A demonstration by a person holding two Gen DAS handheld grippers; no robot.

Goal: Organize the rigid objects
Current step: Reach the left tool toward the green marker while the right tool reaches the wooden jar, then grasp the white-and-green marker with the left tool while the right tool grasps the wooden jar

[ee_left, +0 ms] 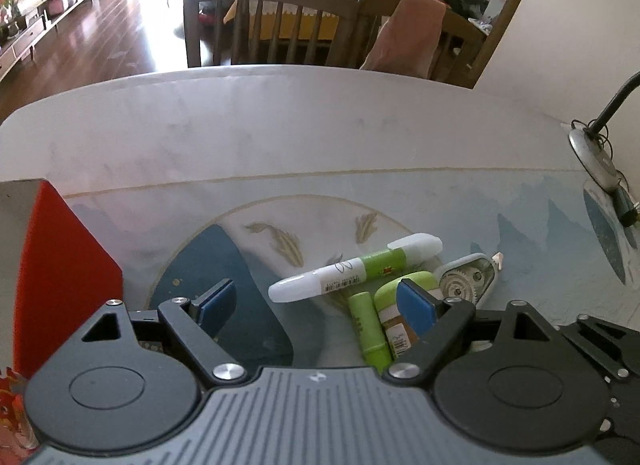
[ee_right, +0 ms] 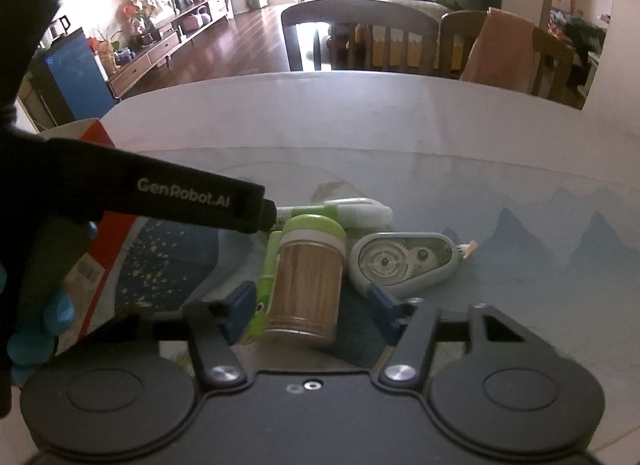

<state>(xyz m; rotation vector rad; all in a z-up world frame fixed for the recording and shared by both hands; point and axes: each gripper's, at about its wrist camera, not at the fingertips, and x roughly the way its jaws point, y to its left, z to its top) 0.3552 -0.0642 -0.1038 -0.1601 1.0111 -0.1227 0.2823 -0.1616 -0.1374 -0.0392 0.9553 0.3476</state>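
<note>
Several small items lie bunched on the patterned table mat (ee_left: 540,225). They are a white and green marker (ee_left: 356,267) (ee_right: 352,211), a toothpick jar (ee_right: 308,281) (ee_left: 394,317) with a green lid, a green tube (ee_left: 368,329) (ee_right: 266,265) and a grey correction tape roller (ee_left: 468,277) (ee_right: 404,261). My left gripper (ee_left: 316,305) is open just short of the marker, with nothing between its pads. My right gripper (ee_right: 312,305) stands open around the jar. A gap shows on each side of the jar, and the green tube lies beside the gripper's left pad.
A red box (ee_left: 60,285) (ee_right: 100,137) stands at the left of the mat. A lamp base (ee_left: 592,153) with a cord sits at the far right. The left gripper's black body (ee_right: 180,193) and a blue-gloved hand (ee_right: 60,313) fill the right wrist view's left side. Wooden chairs (ee_left: 268,5) stand beyond the table.
</note>
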